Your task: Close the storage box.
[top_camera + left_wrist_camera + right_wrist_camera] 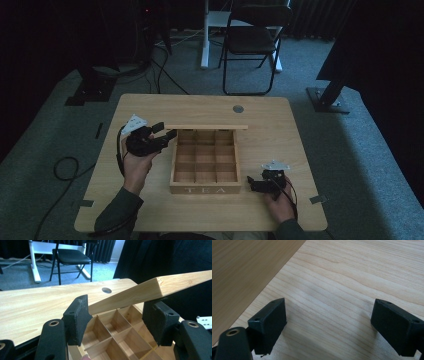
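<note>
Jaws of the left gripper spread around the raised lid, likely steadying it; right gripper rests spread on the bench beside the box.

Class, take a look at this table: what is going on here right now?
A person sits at a wooden table with a gripper in each hand. In the middle stands a wooden tea box with its lid raised, showing empty compartments. The left gripper is open at the box's far left corner, its jaws on either side of the lid's edge without clamping it. The right gripper is open too, low over the table beside the box's front right corner, holding nothing.
</note>
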Demonstrator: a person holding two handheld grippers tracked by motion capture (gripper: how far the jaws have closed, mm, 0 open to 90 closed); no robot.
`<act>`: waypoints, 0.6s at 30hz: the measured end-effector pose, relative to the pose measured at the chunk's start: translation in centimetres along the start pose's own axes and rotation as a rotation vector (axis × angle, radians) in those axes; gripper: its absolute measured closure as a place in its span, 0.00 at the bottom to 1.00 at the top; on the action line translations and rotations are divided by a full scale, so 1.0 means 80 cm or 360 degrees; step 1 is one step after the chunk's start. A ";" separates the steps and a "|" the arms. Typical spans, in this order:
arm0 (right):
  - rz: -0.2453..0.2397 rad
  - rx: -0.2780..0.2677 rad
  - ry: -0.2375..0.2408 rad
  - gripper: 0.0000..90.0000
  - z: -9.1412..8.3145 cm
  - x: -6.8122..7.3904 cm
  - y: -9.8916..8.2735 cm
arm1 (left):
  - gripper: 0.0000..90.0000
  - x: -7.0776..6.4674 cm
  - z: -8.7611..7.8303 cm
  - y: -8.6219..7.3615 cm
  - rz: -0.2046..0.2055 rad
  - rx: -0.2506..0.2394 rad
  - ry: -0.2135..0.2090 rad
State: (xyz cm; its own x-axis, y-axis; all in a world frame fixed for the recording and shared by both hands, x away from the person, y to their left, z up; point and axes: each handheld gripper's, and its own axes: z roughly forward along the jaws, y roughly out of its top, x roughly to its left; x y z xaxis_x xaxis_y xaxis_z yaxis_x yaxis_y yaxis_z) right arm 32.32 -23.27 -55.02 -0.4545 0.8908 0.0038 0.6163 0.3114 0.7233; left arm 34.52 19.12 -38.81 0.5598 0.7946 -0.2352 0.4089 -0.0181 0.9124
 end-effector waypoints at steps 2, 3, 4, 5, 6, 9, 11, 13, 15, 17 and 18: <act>0.0000 0.0000 0.0000 0.14 0.000 0.000 0.000 | 0.43 -0.001 -0.001 -0.002 -0.0001 0.0007 -0.0002; 0.0003 -0.0001 0.0000 0.14 0.000 0.000 0.000 | 0.43 -0.001 -0.002 -0.003 -0.0004 0.0008 -0.0001; 0.0003 -0.0001 0.0000 0.14 0.000 0.000 0.000 | 0.43 -0.002 -0.002 -0.004 -0.0001 0.0010 0.0001; 0.0003 -0.0001 0.0000 0.14 0.000 0.000 0.000 | 0.43 -0.002 -0.003 -0.006 -0.0007 0.0010 0.0002; 0.0003 -0.0001 0.0000 0.14 0.000 0.000 0.000 | 0.43 -0.003 -0.003 -0.007 -0.0007 0.0011 0.0000; 0.0000 0.0000 0.0000 0.14 0.000 0.000 0.000 | 0.43 -0.003 -0.004 -0.012 -0.0016 0.0001 -0.0013; 0.0005 0.0000 0.0000 0.14 0.000 0.000 0.000 | 0.43 -0.003 -0.005 -0.016 -0.0020 -0.0006 -0.0016; 0.0006 0.0000 0.0001 0.14 0.000 0.000 0.000 | 0.43 -0.004 -0.006 -0.019 -0.0022 -0.0003 -0.0015; 0.0004 -0.0003 0.0000 0.14 0.000 0.000 0.000 | 0.43 -0.005 -0.006 -0.021 -0.0029 -0.0001 -0.0016; 0.0005 -0.0004 -0.0001 0.14 0.000 0.000 0.000 | 0.43 -0.006 -0.007 -0.023 -0.0028 0.0002 -0.0013; 0.0007 -0.0004 0.0000 0.14 0.000 0.000 0.000 | 0.43 -0.006 -0.008 -0.025 -0.0026 0.0004 -0.0013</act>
State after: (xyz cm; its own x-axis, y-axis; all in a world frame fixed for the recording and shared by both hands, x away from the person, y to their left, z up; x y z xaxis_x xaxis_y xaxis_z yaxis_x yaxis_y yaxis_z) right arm 32.32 -23.23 -55.03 -0.4515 0.8922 0.0069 0.6169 0.3066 0.7249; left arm 32.99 19.15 -40.28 0.5590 0.7897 -0.2528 0.4198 -0.0067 0.9076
